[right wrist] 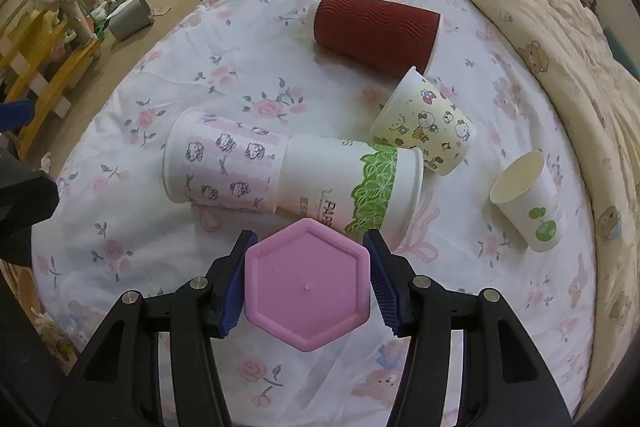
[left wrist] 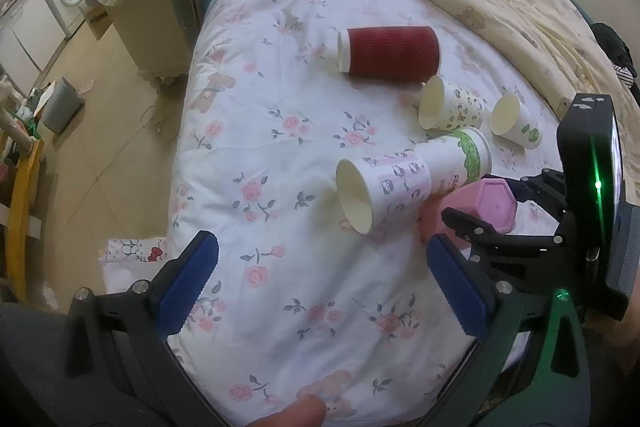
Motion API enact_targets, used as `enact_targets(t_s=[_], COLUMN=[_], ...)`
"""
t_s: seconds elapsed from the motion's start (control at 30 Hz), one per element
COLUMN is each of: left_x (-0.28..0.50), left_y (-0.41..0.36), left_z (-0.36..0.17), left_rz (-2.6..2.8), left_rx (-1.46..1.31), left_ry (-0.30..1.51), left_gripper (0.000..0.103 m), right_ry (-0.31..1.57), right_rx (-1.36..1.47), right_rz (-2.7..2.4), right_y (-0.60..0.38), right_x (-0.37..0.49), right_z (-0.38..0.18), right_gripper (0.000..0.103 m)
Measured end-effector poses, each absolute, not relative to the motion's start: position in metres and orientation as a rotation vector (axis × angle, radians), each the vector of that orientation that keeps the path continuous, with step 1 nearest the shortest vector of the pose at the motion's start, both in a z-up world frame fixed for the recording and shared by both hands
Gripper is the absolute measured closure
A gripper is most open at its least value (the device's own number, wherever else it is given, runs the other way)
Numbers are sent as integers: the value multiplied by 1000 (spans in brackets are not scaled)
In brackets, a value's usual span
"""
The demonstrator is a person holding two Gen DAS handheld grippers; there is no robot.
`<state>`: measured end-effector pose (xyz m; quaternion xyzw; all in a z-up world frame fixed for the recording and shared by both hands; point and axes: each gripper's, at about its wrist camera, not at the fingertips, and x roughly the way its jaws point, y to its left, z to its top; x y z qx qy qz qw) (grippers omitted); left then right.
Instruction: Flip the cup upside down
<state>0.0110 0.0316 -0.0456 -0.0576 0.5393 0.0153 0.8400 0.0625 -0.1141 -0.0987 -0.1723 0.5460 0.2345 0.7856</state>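
Pink hexagonal cup clamped base-up in my right hand-held gripper over bed; left hand-held gripper wide, empty. Risk: soft quilt tips it onto green-banded paper cup when I release.

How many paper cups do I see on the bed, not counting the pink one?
5. The red cup lies farthest; the cartoon cup tilts below it; the striped cup and green-banded cup lie touching; the small cup is rightmost. More may be hidden.
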Motion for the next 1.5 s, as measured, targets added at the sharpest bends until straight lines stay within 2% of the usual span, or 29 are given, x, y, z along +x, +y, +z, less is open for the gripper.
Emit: enact_targets(t_s=[0.23, 0.3, 0.37, 0.53, 0.6, 0.7, 1.03, 1.5], left_x=[10, 11, 10, 5, 1, -9, -50, -68], left_y=[30, 30, 30, 26, 25, 26, 13, -12], left_z=[-44, -43, -41, -37, -32, -24, -6, -18], left_rz=[27, 23, 23, 18, 9, 2, 1, -11], left_rx=[-116, -124, -129, -103, -110, -151, -141, -83], left_ry=[1132, 1129, 1123, 1106, 1086, 1045, 911, 874], left_gripper=[0, 0, 0, 0, 0, 0, 0, 0], right_ry=[1204, 1200, 1186, 1134, 1098, 1046, 907, 841], right_rx=[-301, -280, -275, -211, -129, -45, 77, 53], right_rz=[509, 525, 527, 485, 452, 410, 259, 214], right_y=[-120, -124, -129, -153, -170, -186, -210, -212], right_x=[67, 64, 58, 34, 18, -3, -53, -62], right_z=[-96, -90, -81, -47, -31, -16, -9, -19], right_gripper=[42, 29, 21, 19, 10, 3, 2, 2])
